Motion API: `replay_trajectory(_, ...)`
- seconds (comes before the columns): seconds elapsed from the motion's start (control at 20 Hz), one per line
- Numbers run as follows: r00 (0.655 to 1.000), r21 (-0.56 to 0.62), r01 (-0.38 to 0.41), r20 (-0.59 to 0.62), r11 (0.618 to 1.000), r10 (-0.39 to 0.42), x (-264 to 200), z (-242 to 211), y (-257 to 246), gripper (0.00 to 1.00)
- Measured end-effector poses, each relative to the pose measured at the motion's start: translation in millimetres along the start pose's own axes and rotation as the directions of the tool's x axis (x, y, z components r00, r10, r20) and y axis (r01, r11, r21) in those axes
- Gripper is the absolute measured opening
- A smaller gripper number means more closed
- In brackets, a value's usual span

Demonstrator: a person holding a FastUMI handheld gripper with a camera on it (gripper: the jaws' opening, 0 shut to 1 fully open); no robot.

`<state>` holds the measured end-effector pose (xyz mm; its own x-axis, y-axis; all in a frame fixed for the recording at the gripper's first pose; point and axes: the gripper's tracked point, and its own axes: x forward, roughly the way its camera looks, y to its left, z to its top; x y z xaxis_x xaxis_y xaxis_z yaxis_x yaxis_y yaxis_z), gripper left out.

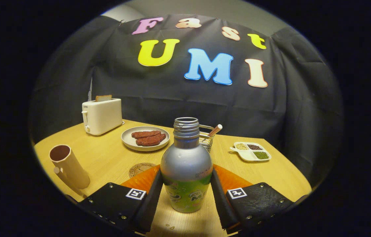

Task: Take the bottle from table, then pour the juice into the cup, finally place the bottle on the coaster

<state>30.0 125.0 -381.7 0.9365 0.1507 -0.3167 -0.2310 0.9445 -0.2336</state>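
A silver bottle (186, 164) with a green label and an open, capless threaded neck stands upright between my fingers. My gripper (186, 184) is shut on it, one finger pressing each side of its lower body. A cream cup (69, 166) with a handle stands on the wooden table (106, 158) to the left of the left finger, its dark inside showing. Just ahead of the left finger lies a round wooden coaster (140, 168), its near part hidden by that finger. Whether the bottle's base rests on the table or hangs just above it I cannot tell.
Beyond the bottle are a grey plate (129, 140) with two brown meat pieces, a wire basket (207, 138) holding a stick, and a white toaster (102, 115) with a slice of bread at the back left. A white divided dish (251, 151) of seeds lies to the right.
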Motion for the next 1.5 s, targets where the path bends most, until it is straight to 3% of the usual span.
replay_trajectory(0.25,1.000,-0.196,0.003,0.014,0.981,0.000,-19,43,7,0.75)
replay_trajectory(0.45,1.000,-0.339,0.008,-0.014,0.941,-0.013,-34,58,9,0.76)
replay_trajectory(0.65,1.000,-0.492,-0.011,-0.020,0.871,0.001,-42,65,22,0.75)
replay_trajectory(1.05,0.998,-0.675,-0.069,-0.047,0.734,0.050,-38,56,61,0.76)
replay_trajectory(1.35,0.997,-0.817,-0.073,-0.040,0.571,0.070,-31,55,86,0.76)
replay_trajectory(1.5,0.994,-0.851,-0.089,-0.039,0.517,0.106,-25,56,101,0.76)
